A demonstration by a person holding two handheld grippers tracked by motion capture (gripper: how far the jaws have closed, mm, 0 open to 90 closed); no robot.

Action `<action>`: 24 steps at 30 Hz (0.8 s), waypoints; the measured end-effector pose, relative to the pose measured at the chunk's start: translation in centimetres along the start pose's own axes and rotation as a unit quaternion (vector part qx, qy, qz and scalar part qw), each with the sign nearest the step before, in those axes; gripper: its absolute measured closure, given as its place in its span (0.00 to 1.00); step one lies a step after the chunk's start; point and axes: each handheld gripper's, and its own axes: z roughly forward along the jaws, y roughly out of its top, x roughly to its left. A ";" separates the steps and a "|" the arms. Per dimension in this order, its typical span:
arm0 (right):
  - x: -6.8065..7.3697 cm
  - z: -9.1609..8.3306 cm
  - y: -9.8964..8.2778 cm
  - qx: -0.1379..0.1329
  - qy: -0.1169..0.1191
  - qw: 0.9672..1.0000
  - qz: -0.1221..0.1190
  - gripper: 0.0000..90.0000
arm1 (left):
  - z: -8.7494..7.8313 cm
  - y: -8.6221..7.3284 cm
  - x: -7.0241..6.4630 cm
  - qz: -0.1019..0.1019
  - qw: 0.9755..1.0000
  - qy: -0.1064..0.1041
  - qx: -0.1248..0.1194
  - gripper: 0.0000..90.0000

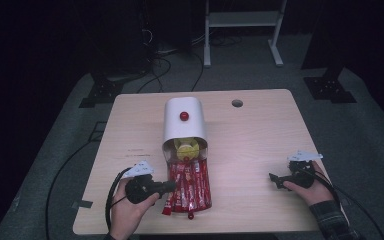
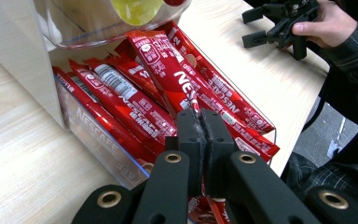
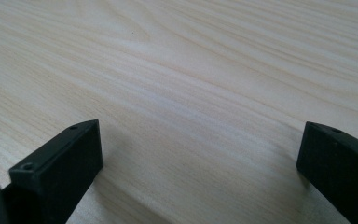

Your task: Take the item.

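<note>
A white dispenser (image 1: 183, 122) with a red knob (image 1: 184, 116) lies at the table's middle, and a yellow object (image 1: 185, 150) shows in its clear mouth. In front of it a clear tray (image 2: 88, 135) holds several red Nescafé coffee sticks (image 1: 190, 187). My left gripper (image 2: 204, 116) reaches over the tray's near end from the left, its jaws pressed together on the tip of one raised stick (image 2: 168, 65). In the high view the left gripper (image 1: 172, 186) touches the sticks' left side. My right gripper (image 1: 280, 179) rests low over bare wood at the right, jaws (image 3: 200, 149) wide apart with nothing between them.
The wooden table (image 1: 260, 145) has a round hole (image 1: 237, 103) at the back right. The tray's front end lies close to the table's near edge. A white frame (image 1: 242, 20) stands on the dark floor behind, with cables beside it.
</note>
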 end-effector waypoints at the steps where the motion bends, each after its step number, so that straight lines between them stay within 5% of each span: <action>1: 0.0 0.0 0.0 0.000 0.000 1.000 0.000 0.00 | -0.1 0.0 0.0 -0.001 1.000 0.001 0.000 0.98; 24: 0.0 0.0 0.0 0.000 0.000 1.000 0.000 0.00 | -2.1 -0.2 1.1 -0.013 1.000 0.020 -0.015 0.98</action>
